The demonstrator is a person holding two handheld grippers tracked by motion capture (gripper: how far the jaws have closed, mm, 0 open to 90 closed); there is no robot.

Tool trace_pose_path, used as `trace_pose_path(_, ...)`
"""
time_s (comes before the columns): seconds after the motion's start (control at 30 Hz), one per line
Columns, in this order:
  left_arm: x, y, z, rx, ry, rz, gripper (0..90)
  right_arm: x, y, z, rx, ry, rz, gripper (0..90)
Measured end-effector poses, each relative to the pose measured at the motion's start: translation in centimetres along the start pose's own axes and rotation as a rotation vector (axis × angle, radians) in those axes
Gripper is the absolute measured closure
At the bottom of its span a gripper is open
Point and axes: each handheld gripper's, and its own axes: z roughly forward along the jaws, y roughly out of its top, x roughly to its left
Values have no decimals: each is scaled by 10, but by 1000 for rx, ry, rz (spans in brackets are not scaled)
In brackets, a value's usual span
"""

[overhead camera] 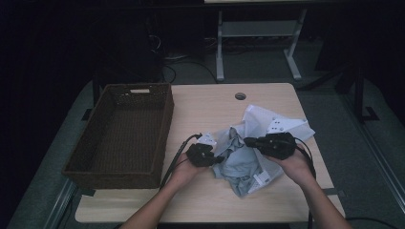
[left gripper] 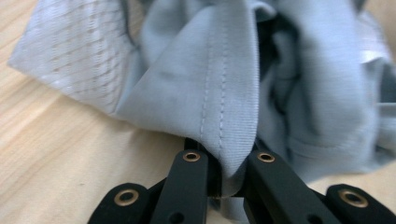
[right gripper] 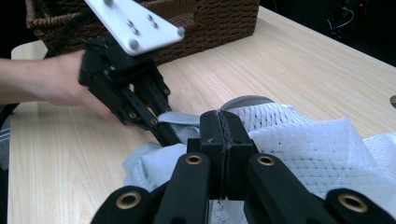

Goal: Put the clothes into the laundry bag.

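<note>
A crumpled pale blue-grey garment (overhead camera: 248, 168) lies on the wooden table (overhead camera: 205, 107), right of centre. My left gripper (overhead camera: 219, 159) is at its left edge, shut on a stitched fold of the garment (left gripper: 219, 84), and the cloth is pinched between the pads of the left gripper (left gripper: 227, 161). My right gripper (overhead camera: 249, 141) reaches in from the right over the top of the heap. In the right gripper view the right gripper (right gripper: 225, 135) has its pads pressed together, with the garment's white mesh lining (right gripper: 317, 154) bunched around and under them. The left gripper (right gripper: 167, 134) shows just beyond.
A dark brown wicker basket (overhead camera: 165, 119) stands on the left part of the table, and its wall (right gripper: 215, 18) is close behind the left hand. A round cable hole (overhead camera: 240, 96) sits near the table's far edge. Bare wood lies between the basket and the garment.
</note>
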Motion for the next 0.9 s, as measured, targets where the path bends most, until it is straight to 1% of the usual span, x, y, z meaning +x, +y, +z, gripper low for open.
trace_pose_path(0.1, -10, 4, -19, -71, -17, -6, 885, 2, 1, 3, 5, 5, -4, 885)
trace_pose_path(0.2, -20, 11, -35, -135, -21, 18, 885, 4, 3, 5, 3, 12, -14, 885)
trace_pose_path(0.27, -25, 16, -39, -169, -32, 26, 885, 6, 6, 6, -3, 17, -19, 885)
trace_pose_path(0.37, -32, 25, -37, -183, -30, 61, 885, 10, 11, 5, -13, 26, -26, 885)
trace_pose_path(0.47, -35, 35, -31, -196, -26, 90, 884, 13, 13, 4, -16, 27, -39, 885)
trace_pose_path(0.5, -35, 38, -29, -196, -15, 99, 884, 14, 14, 3, -19, 29, -44, 885)
trace_pose_path(0.53, -34, 40, -25, -199, -6, 98, 884, 14, 15, 2, -22, 30, -44, 885)
trace_pose_path(0.6, -29, 45, -16, -206, 16, 84, 884, 14, 15, -1, -30, 34, -40, 885)
trace_pose_path(0.67, -24, 50, -5, -207, 34, 78, 883, 14, 15, -3, -34, 39, -38, 887)
trace_pose_path(0.73, -19, 54, 8, -206, 66, 68, 883, 14, 14, -5, -41, 52, -31, 887)
trace_pose_path(0.8, -14, 56, 19, -220, 71, 40, 882, 14, 14, -5, -39, 50, -28, 886)
trace_pose_path(0.87, -12, 57, 29, -219, 74, 25, 882, 13, 13, -5, -36, 50, -28, 887)
trace_pose_path(0.9, -13, 57, 33, -215, 69, 23, 882, 12, 13, -4, -36, 49, -30, 887)
